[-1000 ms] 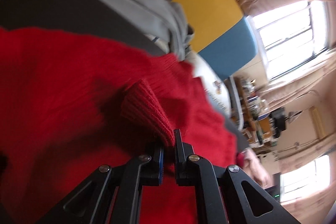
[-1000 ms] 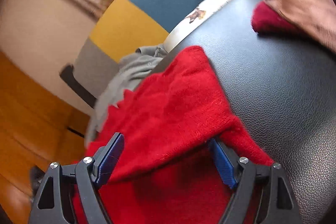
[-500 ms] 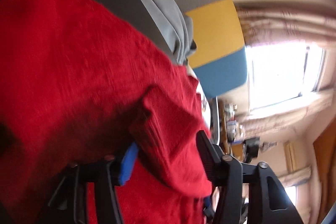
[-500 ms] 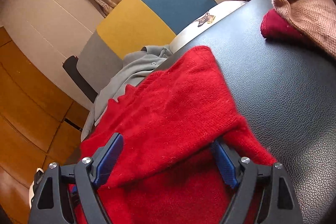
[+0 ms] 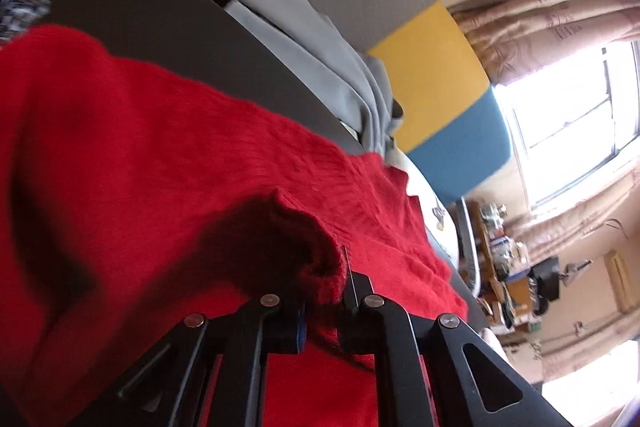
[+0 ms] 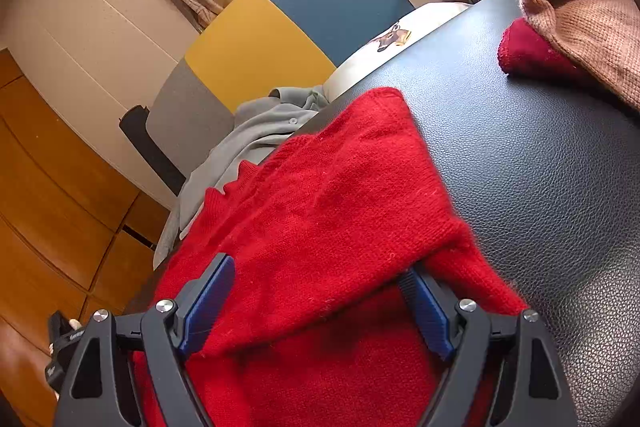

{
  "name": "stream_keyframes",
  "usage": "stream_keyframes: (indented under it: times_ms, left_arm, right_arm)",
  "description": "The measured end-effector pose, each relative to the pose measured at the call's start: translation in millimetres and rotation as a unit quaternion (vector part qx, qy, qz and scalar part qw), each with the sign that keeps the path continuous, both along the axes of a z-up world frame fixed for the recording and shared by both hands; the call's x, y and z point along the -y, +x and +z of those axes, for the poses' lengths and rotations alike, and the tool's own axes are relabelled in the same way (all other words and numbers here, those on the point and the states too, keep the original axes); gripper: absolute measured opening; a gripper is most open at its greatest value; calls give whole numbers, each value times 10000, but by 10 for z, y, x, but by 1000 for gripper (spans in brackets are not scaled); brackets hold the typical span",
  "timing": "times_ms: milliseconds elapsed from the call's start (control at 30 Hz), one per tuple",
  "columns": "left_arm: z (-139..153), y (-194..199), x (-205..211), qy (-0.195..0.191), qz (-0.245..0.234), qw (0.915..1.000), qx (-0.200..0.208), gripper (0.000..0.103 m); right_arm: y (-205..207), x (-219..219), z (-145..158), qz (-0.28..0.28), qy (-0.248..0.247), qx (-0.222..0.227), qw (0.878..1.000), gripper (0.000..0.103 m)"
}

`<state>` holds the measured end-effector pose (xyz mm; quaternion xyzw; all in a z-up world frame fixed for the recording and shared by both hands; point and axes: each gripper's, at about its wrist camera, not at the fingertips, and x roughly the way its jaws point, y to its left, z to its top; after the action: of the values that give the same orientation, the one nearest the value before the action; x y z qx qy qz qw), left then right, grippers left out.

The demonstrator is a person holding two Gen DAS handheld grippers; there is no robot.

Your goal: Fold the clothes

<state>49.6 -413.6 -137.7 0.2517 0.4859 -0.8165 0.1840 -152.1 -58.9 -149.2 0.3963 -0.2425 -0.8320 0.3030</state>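
A red knit sweater [image 5: 160,167] lies spread on the dark leather table [image 5: 160,27]. My left gripper [image 5: 324,303] has its jaws closing tight on the sweater's ribbed cuff [image 5: 304,239], and the pads pinch the bunched knit. In the right wrist view the sweater [image 6: 340,187] is folded over on itself. My right gripper [image 6: 316,295] stands open and wide across that fold. Its left finger rests on top of the cloth, while the fold's edge drapes over its right finger.
A grey garment [image 6: 256,135] hangs over the table's far edge onto a grey, yellow and blue chair [image 6: 280,39]. A pink knit [image 6: 580,11] lies over a dark red garment [image 6: 524,51] at the far right. Bare leather table [image 6: 540,167] lies between.
The left gripper was shut on the cuff, opened around it half a second ago, and is shut on it again, having shifted and tilted. The right gripper and the fold stay put.
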Motion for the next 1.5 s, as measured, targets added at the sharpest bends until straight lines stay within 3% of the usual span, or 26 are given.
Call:
stream_keyframes:
  times_ms: [133, 233, 300, 367, 433, 467, 567, 733, 933, 1033, 1100, 1133, 1167, 1267, 1400, 1500]
  left_arm:
    - [-155, 22, 28, 102, -90, 9997, 181, 12]
    - [-229, 41, 68, 434, -125, 9990, -29, 26]
    - [-221, 70, 119, 691, -101, 9973, -246, 45]
    - [-172, 77, 155, 725, -69, 9969, -302, 48]
    - [-87, 3, 133, 427, -234, 9987, -125, 28]
    - [-40, -49, 109, 234, -363, 9991, -4, 8]
    - [65, -128, 40, -333, -448, 9975, 431, 10]
    - [-57, -81, -24, -708, -389, 9918, 989, 10]
    - [-25, -48, -40, -800, -331, 9908, 1044, 18]
    - [143, 88, -114, -1106, 60, 9899, 889, 31]
    - [263, 121, -211, -1423, 137, 9866, 782, 48]
    - [311, 113, -273, -1573, 107, 9847, 735, 51]
    - [353, 76, -343, -1745, 2, 9820, 720, 55]
    - [380, -148, -526, -2206, -473, 9699, 914, 56]
    - [164, -498, -591, -2396, -935, 9532, 1591, 56]
    - [76, -525, -600, -2581, -952, 9467, 1678, 56]
  right_arm:
    - [-5, -3, -1, 2, -6, 1, 10000, 85]
    - [-12, -16, -2, 9, -27, 3, 10000, 85]
    - [-11, -19, 0, 11, -31, 3, 10000, 85]
    - [-11, -21, 1, 13, -35, 3, 10000, 85]
    - [-13, -25, 0, 16, -50, 3, 10000, 85]
    - [-13, -25, 0, 17, -54, 3, 10000, 85]
    - [-15, -27, 0, 17, -51, 2, 10000, 85]
    - [-24, -27, -2, 27, -35, -1, 10000, 85]
    - [-29, -32, 5, 47, 9, 3, 10000, 85]
    - [-29, -42, 8, 50, -7, 1, 10000, 85]
    - [-27, -24, 18, 50, 70, -2, 10000, 85]
    - [-28, -7, 29, 57, 144, 5, 9999, 85]
    - [-31, 19, 45, 92, 258, 14, 9996, 85]
    - [-40, 64, 88, 282, 533, 20, 9982, 85]
    - [47, -38, 141, 605, 800, 3, 9950, 85]
    - [149, -187, 179, 720, 1004, -29, 9923, 85]
